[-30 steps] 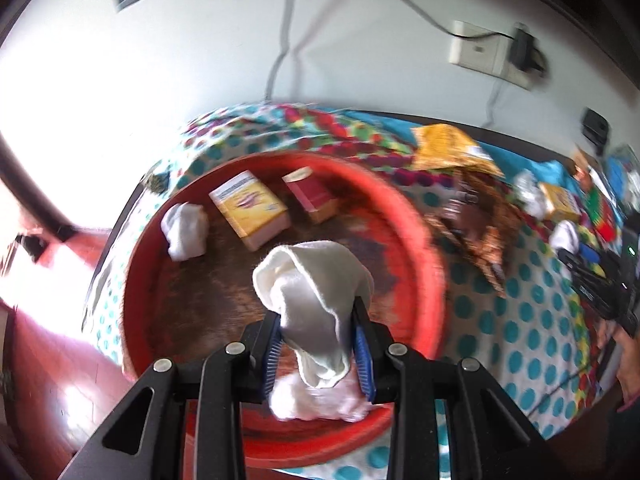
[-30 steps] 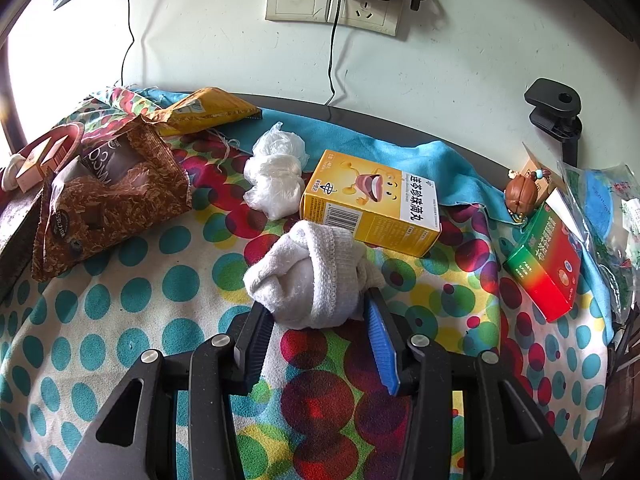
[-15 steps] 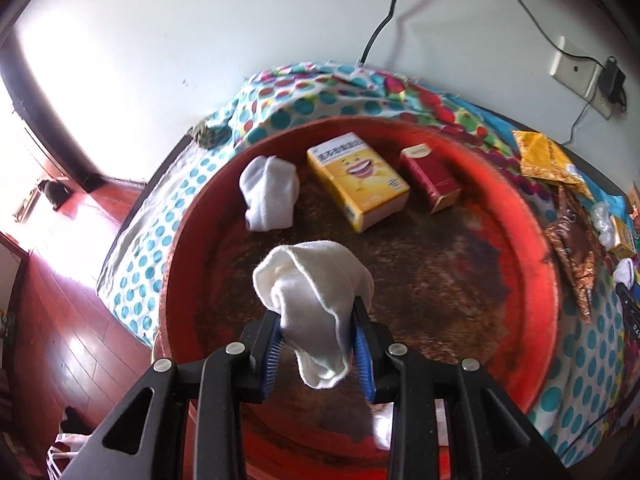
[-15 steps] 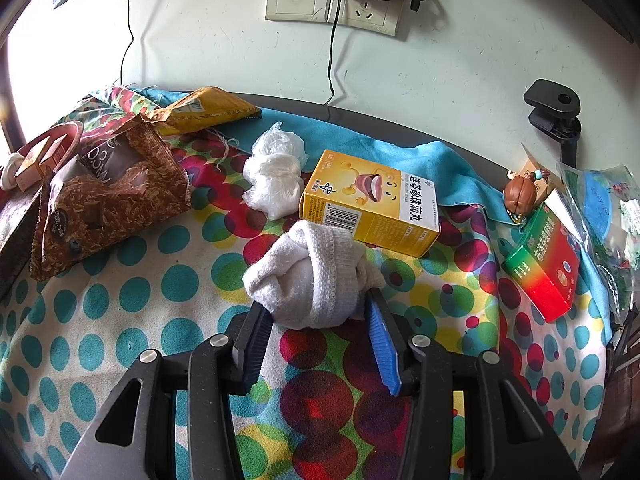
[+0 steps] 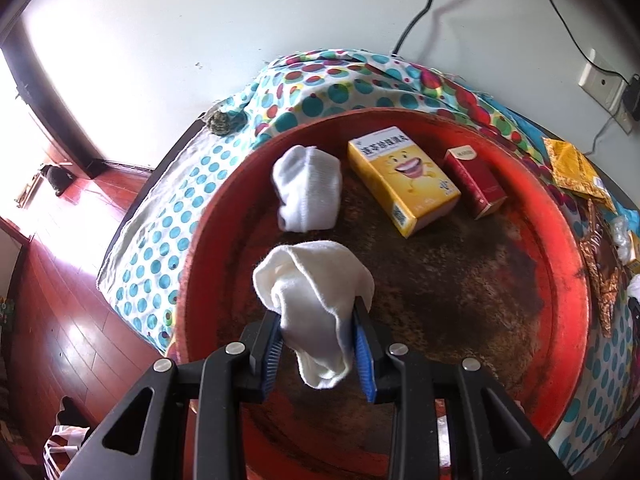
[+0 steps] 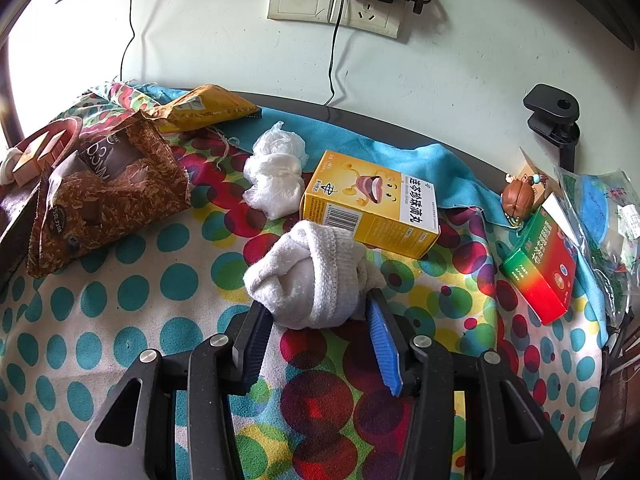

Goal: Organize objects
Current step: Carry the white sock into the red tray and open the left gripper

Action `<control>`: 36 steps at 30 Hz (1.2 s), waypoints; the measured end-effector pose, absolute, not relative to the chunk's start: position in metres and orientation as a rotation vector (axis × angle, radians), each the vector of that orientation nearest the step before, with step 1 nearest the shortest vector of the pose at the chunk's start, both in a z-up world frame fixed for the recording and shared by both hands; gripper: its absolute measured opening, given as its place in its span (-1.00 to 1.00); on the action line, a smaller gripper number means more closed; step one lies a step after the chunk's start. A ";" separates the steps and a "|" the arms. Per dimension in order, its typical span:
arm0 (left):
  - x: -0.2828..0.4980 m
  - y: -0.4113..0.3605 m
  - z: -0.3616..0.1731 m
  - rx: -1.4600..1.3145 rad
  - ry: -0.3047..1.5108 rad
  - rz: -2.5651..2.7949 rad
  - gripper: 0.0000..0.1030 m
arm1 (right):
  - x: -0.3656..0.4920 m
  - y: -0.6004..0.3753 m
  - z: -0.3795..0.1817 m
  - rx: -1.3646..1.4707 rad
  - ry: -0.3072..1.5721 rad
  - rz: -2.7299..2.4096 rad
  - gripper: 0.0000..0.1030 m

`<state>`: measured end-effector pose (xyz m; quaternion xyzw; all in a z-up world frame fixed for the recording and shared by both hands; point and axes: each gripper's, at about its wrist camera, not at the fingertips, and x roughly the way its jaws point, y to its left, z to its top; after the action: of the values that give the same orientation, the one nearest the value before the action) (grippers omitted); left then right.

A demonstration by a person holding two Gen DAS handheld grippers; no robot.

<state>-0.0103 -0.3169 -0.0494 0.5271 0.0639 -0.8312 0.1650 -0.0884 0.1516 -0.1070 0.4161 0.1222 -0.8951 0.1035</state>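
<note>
In the left wrist view my left gripper (image 5: pixel 316 316) is shut on a cream rolled sock (image 5: pixel 312 296) and holds it above the left part of a round red tray (image 5: pixel 568 280). In the tray lie a white sock bundle (image 5: pixel 308 192), a yellow box with a smiling face (image 5: pixel 402 184) and a dark red box (image 5: pixel 474 182). In the right wrist view my right gripper (image 6: pixel 316 312) is open around a white rolled sock (image 6: pixel 312 276) that rests on the dotted cloth (image 6: pixel 120 320). Its jaws stand beside the sock with a gap on each side.
On the cloth near the right gripper lie a yellow box (image 6: pixel 370 208), crumpled white plastic (image 6: pixel 274 172), a brown snack bag (image 6: pixel 104 192), an orange packet (image 6: pixel 208 106) and a red-green box (image 6: pixel 540 272). A wall socket (image 6: pixel 336 0) is behind. The table's left edge drops to a wooden floor (image 5: pixel 60 320).
My left gripper has carried the cream sock leftward over the tray, bringing the white sock bundle and boxes closer. The right gripper and its sock have stayed in place.
</note>
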 end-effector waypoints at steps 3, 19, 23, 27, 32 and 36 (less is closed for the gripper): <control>-0.011 -0.320 -0.050 1.497 0.168 -2.340 -0.34 | -0.088 0.151 -0.107 1.228 0.362 -2.641 -0.13; -0.008 -0.318 -0.043 1.508 0.164 -2.349 0.01 | -0.089 0.151 -0.107 1.228 0.369 -2.642 -0.13; -0.006 -0.318 -0.039 1.496 0.172 -2.354 0.06 | -0.089 0.152 -0.107 1.228 0.372 -2.642 -0.13; -0.002 -0.313 -0.031 1.479 0.170 -2.376 0.07 | -0.088 0.152 -0.109 1.227 0.373 -2.643 -0.13; 0.005 -0.292 -0.016 1.467 0.148 -2.444 0.09 | -0.088 0.154 -0.111 1.227 0.375 -2.644 -0.13; 0.008 -0.262 -0.007 1.484 0.126 -2.527 0.09 | -0.086 0.154 -0.111 1.226 0.380 -2.645 -0.13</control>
<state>0.0084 -0.2617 -0.0071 0.5031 0.0426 -0.8569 0.1043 -0.0859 0.1538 -0.1110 0.4150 0.1286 -0.8951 0.1005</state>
